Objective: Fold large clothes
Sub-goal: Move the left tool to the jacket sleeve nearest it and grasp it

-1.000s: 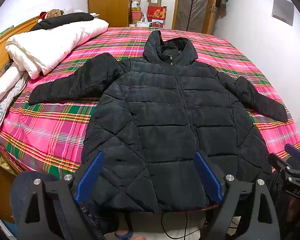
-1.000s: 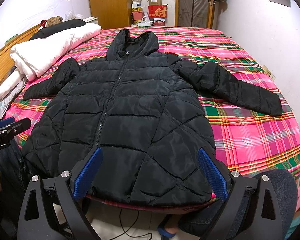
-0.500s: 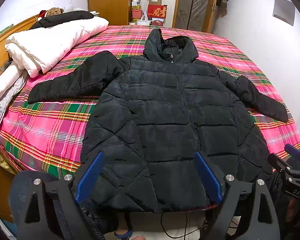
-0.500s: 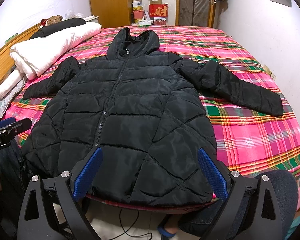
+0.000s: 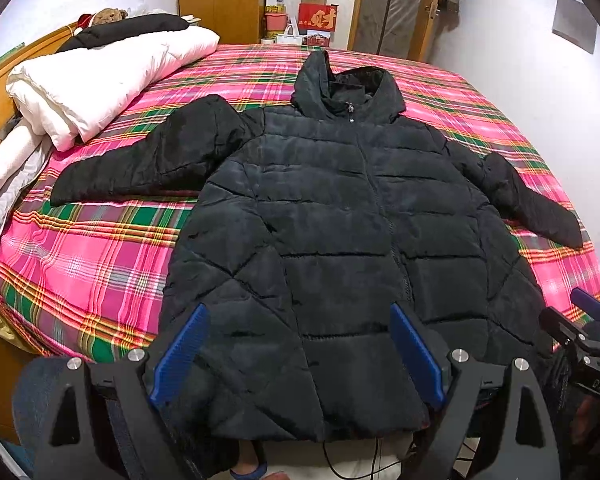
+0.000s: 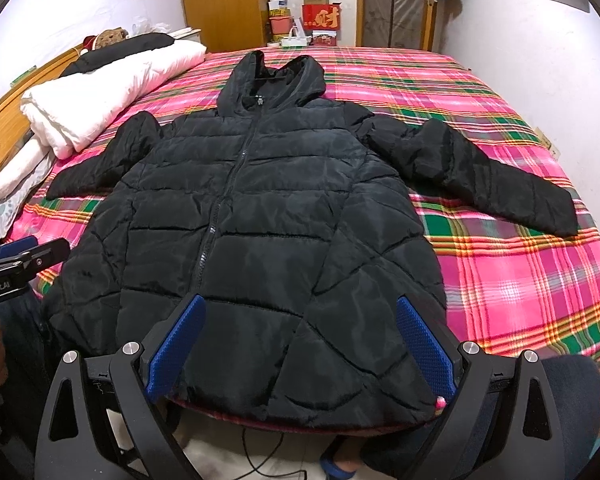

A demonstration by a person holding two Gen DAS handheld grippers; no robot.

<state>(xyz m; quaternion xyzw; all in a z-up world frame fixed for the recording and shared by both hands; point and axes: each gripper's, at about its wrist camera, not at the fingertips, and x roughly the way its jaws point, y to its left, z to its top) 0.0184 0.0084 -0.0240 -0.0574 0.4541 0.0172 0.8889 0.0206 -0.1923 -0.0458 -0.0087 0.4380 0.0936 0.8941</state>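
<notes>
Over the last second almost nothing has shifted: both views have crept only slightly nearer the hem, and the black puffer jacket (image 5: 340,240) lies just as it did, zipped up, front side up, spread flat with the hood at 12 o'clock and the hem at 6 o'clock, hanging a little over the bed's near edge. That suggests folding has not yet begun and the person is still lining up a first grasp. The left gripper (image 5: 298,356) hovers above the hem with its blue pads spread wide and nothing between them; the right gripper (image 6: 298,350) is likewise wide apart and empty, poised over the lower right of the coat. The left sleeve (image 5: 140,164) reaches out toward 9 o'clock and the right sleeve (image 6: 480,176) toward 3 o'clock, so bringing them inward looks like the likely first move. The surface is a bed with a pink-and-green plaid sheet (image 6: 520,280), soft and probably grippy under the padded fabric. A folded white duvet (image 5: 100,84) sits at 10 o'clock by the wooden headboard (image 6: 8,132). Beyond the bed stand a wooden wardrobe (image 5: 220,0) and stacked boxes (image 6: 320,12) at 12 o'clock.
</notes>
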